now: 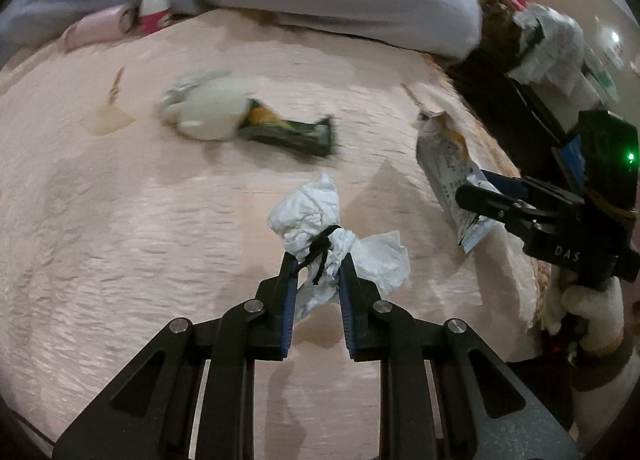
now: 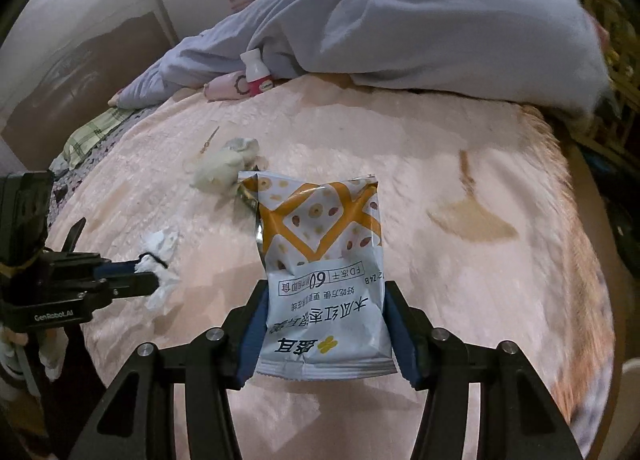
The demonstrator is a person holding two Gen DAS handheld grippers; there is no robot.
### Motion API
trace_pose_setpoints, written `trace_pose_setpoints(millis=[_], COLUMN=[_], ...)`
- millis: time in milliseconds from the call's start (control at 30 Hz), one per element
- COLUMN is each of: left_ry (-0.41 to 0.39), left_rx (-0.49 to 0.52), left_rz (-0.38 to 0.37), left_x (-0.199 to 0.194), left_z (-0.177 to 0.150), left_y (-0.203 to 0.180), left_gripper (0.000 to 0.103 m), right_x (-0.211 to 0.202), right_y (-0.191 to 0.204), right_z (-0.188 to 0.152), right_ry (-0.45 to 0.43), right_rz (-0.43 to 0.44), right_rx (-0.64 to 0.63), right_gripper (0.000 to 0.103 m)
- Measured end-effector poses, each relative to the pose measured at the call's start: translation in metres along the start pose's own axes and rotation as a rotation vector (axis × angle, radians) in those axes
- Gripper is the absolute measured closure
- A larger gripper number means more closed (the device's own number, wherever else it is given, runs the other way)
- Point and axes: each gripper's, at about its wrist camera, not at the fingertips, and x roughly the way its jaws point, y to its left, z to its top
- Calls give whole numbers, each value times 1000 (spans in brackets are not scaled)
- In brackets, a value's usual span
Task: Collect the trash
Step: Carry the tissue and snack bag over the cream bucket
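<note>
A crumpled tissue [image 1: 320, 236] is pinched by the left gripper [image 1: 318, 260] and a snack bag [image 2: 324, 292] by the right gripper [image 2: 326, 288], lifted for throwing away. More trash [image 1: 208, 112] is left at eleven o'clock.

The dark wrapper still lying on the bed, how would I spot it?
Look at the pink bedspread, near its middle. The dark wrapper lies flat beside a pale crumpled wad. It alone is dark green with an orange patch.

both grippers [image 1: 318, 260] [image 2: 326, 292] angled down — jaws clamped
</note>
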Motion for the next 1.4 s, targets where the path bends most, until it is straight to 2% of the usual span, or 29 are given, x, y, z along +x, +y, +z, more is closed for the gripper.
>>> trace_pose_setpoints(millis=[267, 833, 1400], left_ry=[-18, -48, -45], left_rx=[35, 118, 230], left_rz=[-6, 27, -7], left_x=[3, 8, 24], left_z=[-1, -2, 1], left_y=[-47, -93, -163], left_gripper=[86, 86, 86], right_x=[-32, -81, -130], right_y=[-7, -27, -79], right_z=[-30, -66, -99], right_ry=[-29, -81, -115], right_rz=[-28, -81, -167], right_rx=[53, 118, 205], right_gripper=[50, 49, 47])
